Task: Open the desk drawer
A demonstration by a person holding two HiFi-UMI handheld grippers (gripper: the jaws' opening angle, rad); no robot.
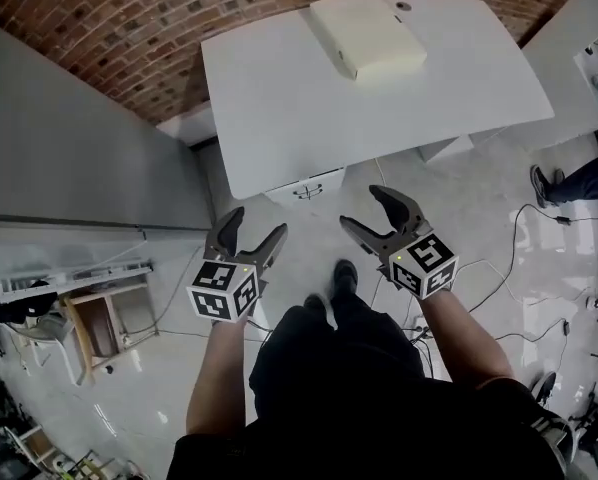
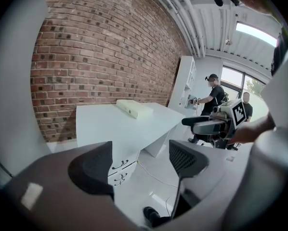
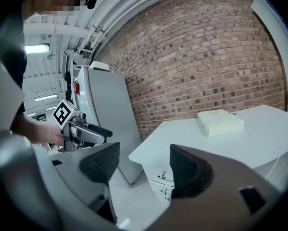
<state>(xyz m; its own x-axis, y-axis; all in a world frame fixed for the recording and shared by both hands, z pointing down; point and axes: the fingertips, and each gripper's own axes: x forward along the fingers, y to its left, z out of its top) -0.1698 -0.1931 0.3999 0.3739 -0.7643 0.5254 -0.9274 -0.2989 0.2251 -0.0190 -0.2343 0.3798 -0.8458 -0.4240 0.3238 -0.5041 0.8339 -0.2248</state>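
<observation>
Brick wall (image 1: 129,28) runs behind a white desk (image 1: 309,108), and a grey cabinet (image 1: 69,138) stands to its left. On the far part of the desk lies a flat cream box (image 1: 367,36), on its own. Under the desk's near left corner is a stack of drawers (image 1: 307,188) with dark handles. The fronts look flush and shut, and nothing touches them.

The person stands back from the desk on the glossy pale floor (image 1: 459,198), shoes pointing at it, with a tool in each hand. The left tongs (image 1: 257,223) are spread wide with nothing between them. They are held in the air over the floor, short of the drawers. The right tongs (image 1: 364,208) are spread as well and empty, level with the left pair and just beside them, also clear of the desk.

From the left gripper view, the drawer handles (image 2: 120,165) show through the gap between the open jaws, well beyond them. The right gripper view shows the same handles (image 3: 163,176) in its own gap, below the desk edge.

Cables (image 1: 514,238) trail over the floor to the right. Another person (image 2: 212,93) stands farther off, by a tall white unit.
</observation>
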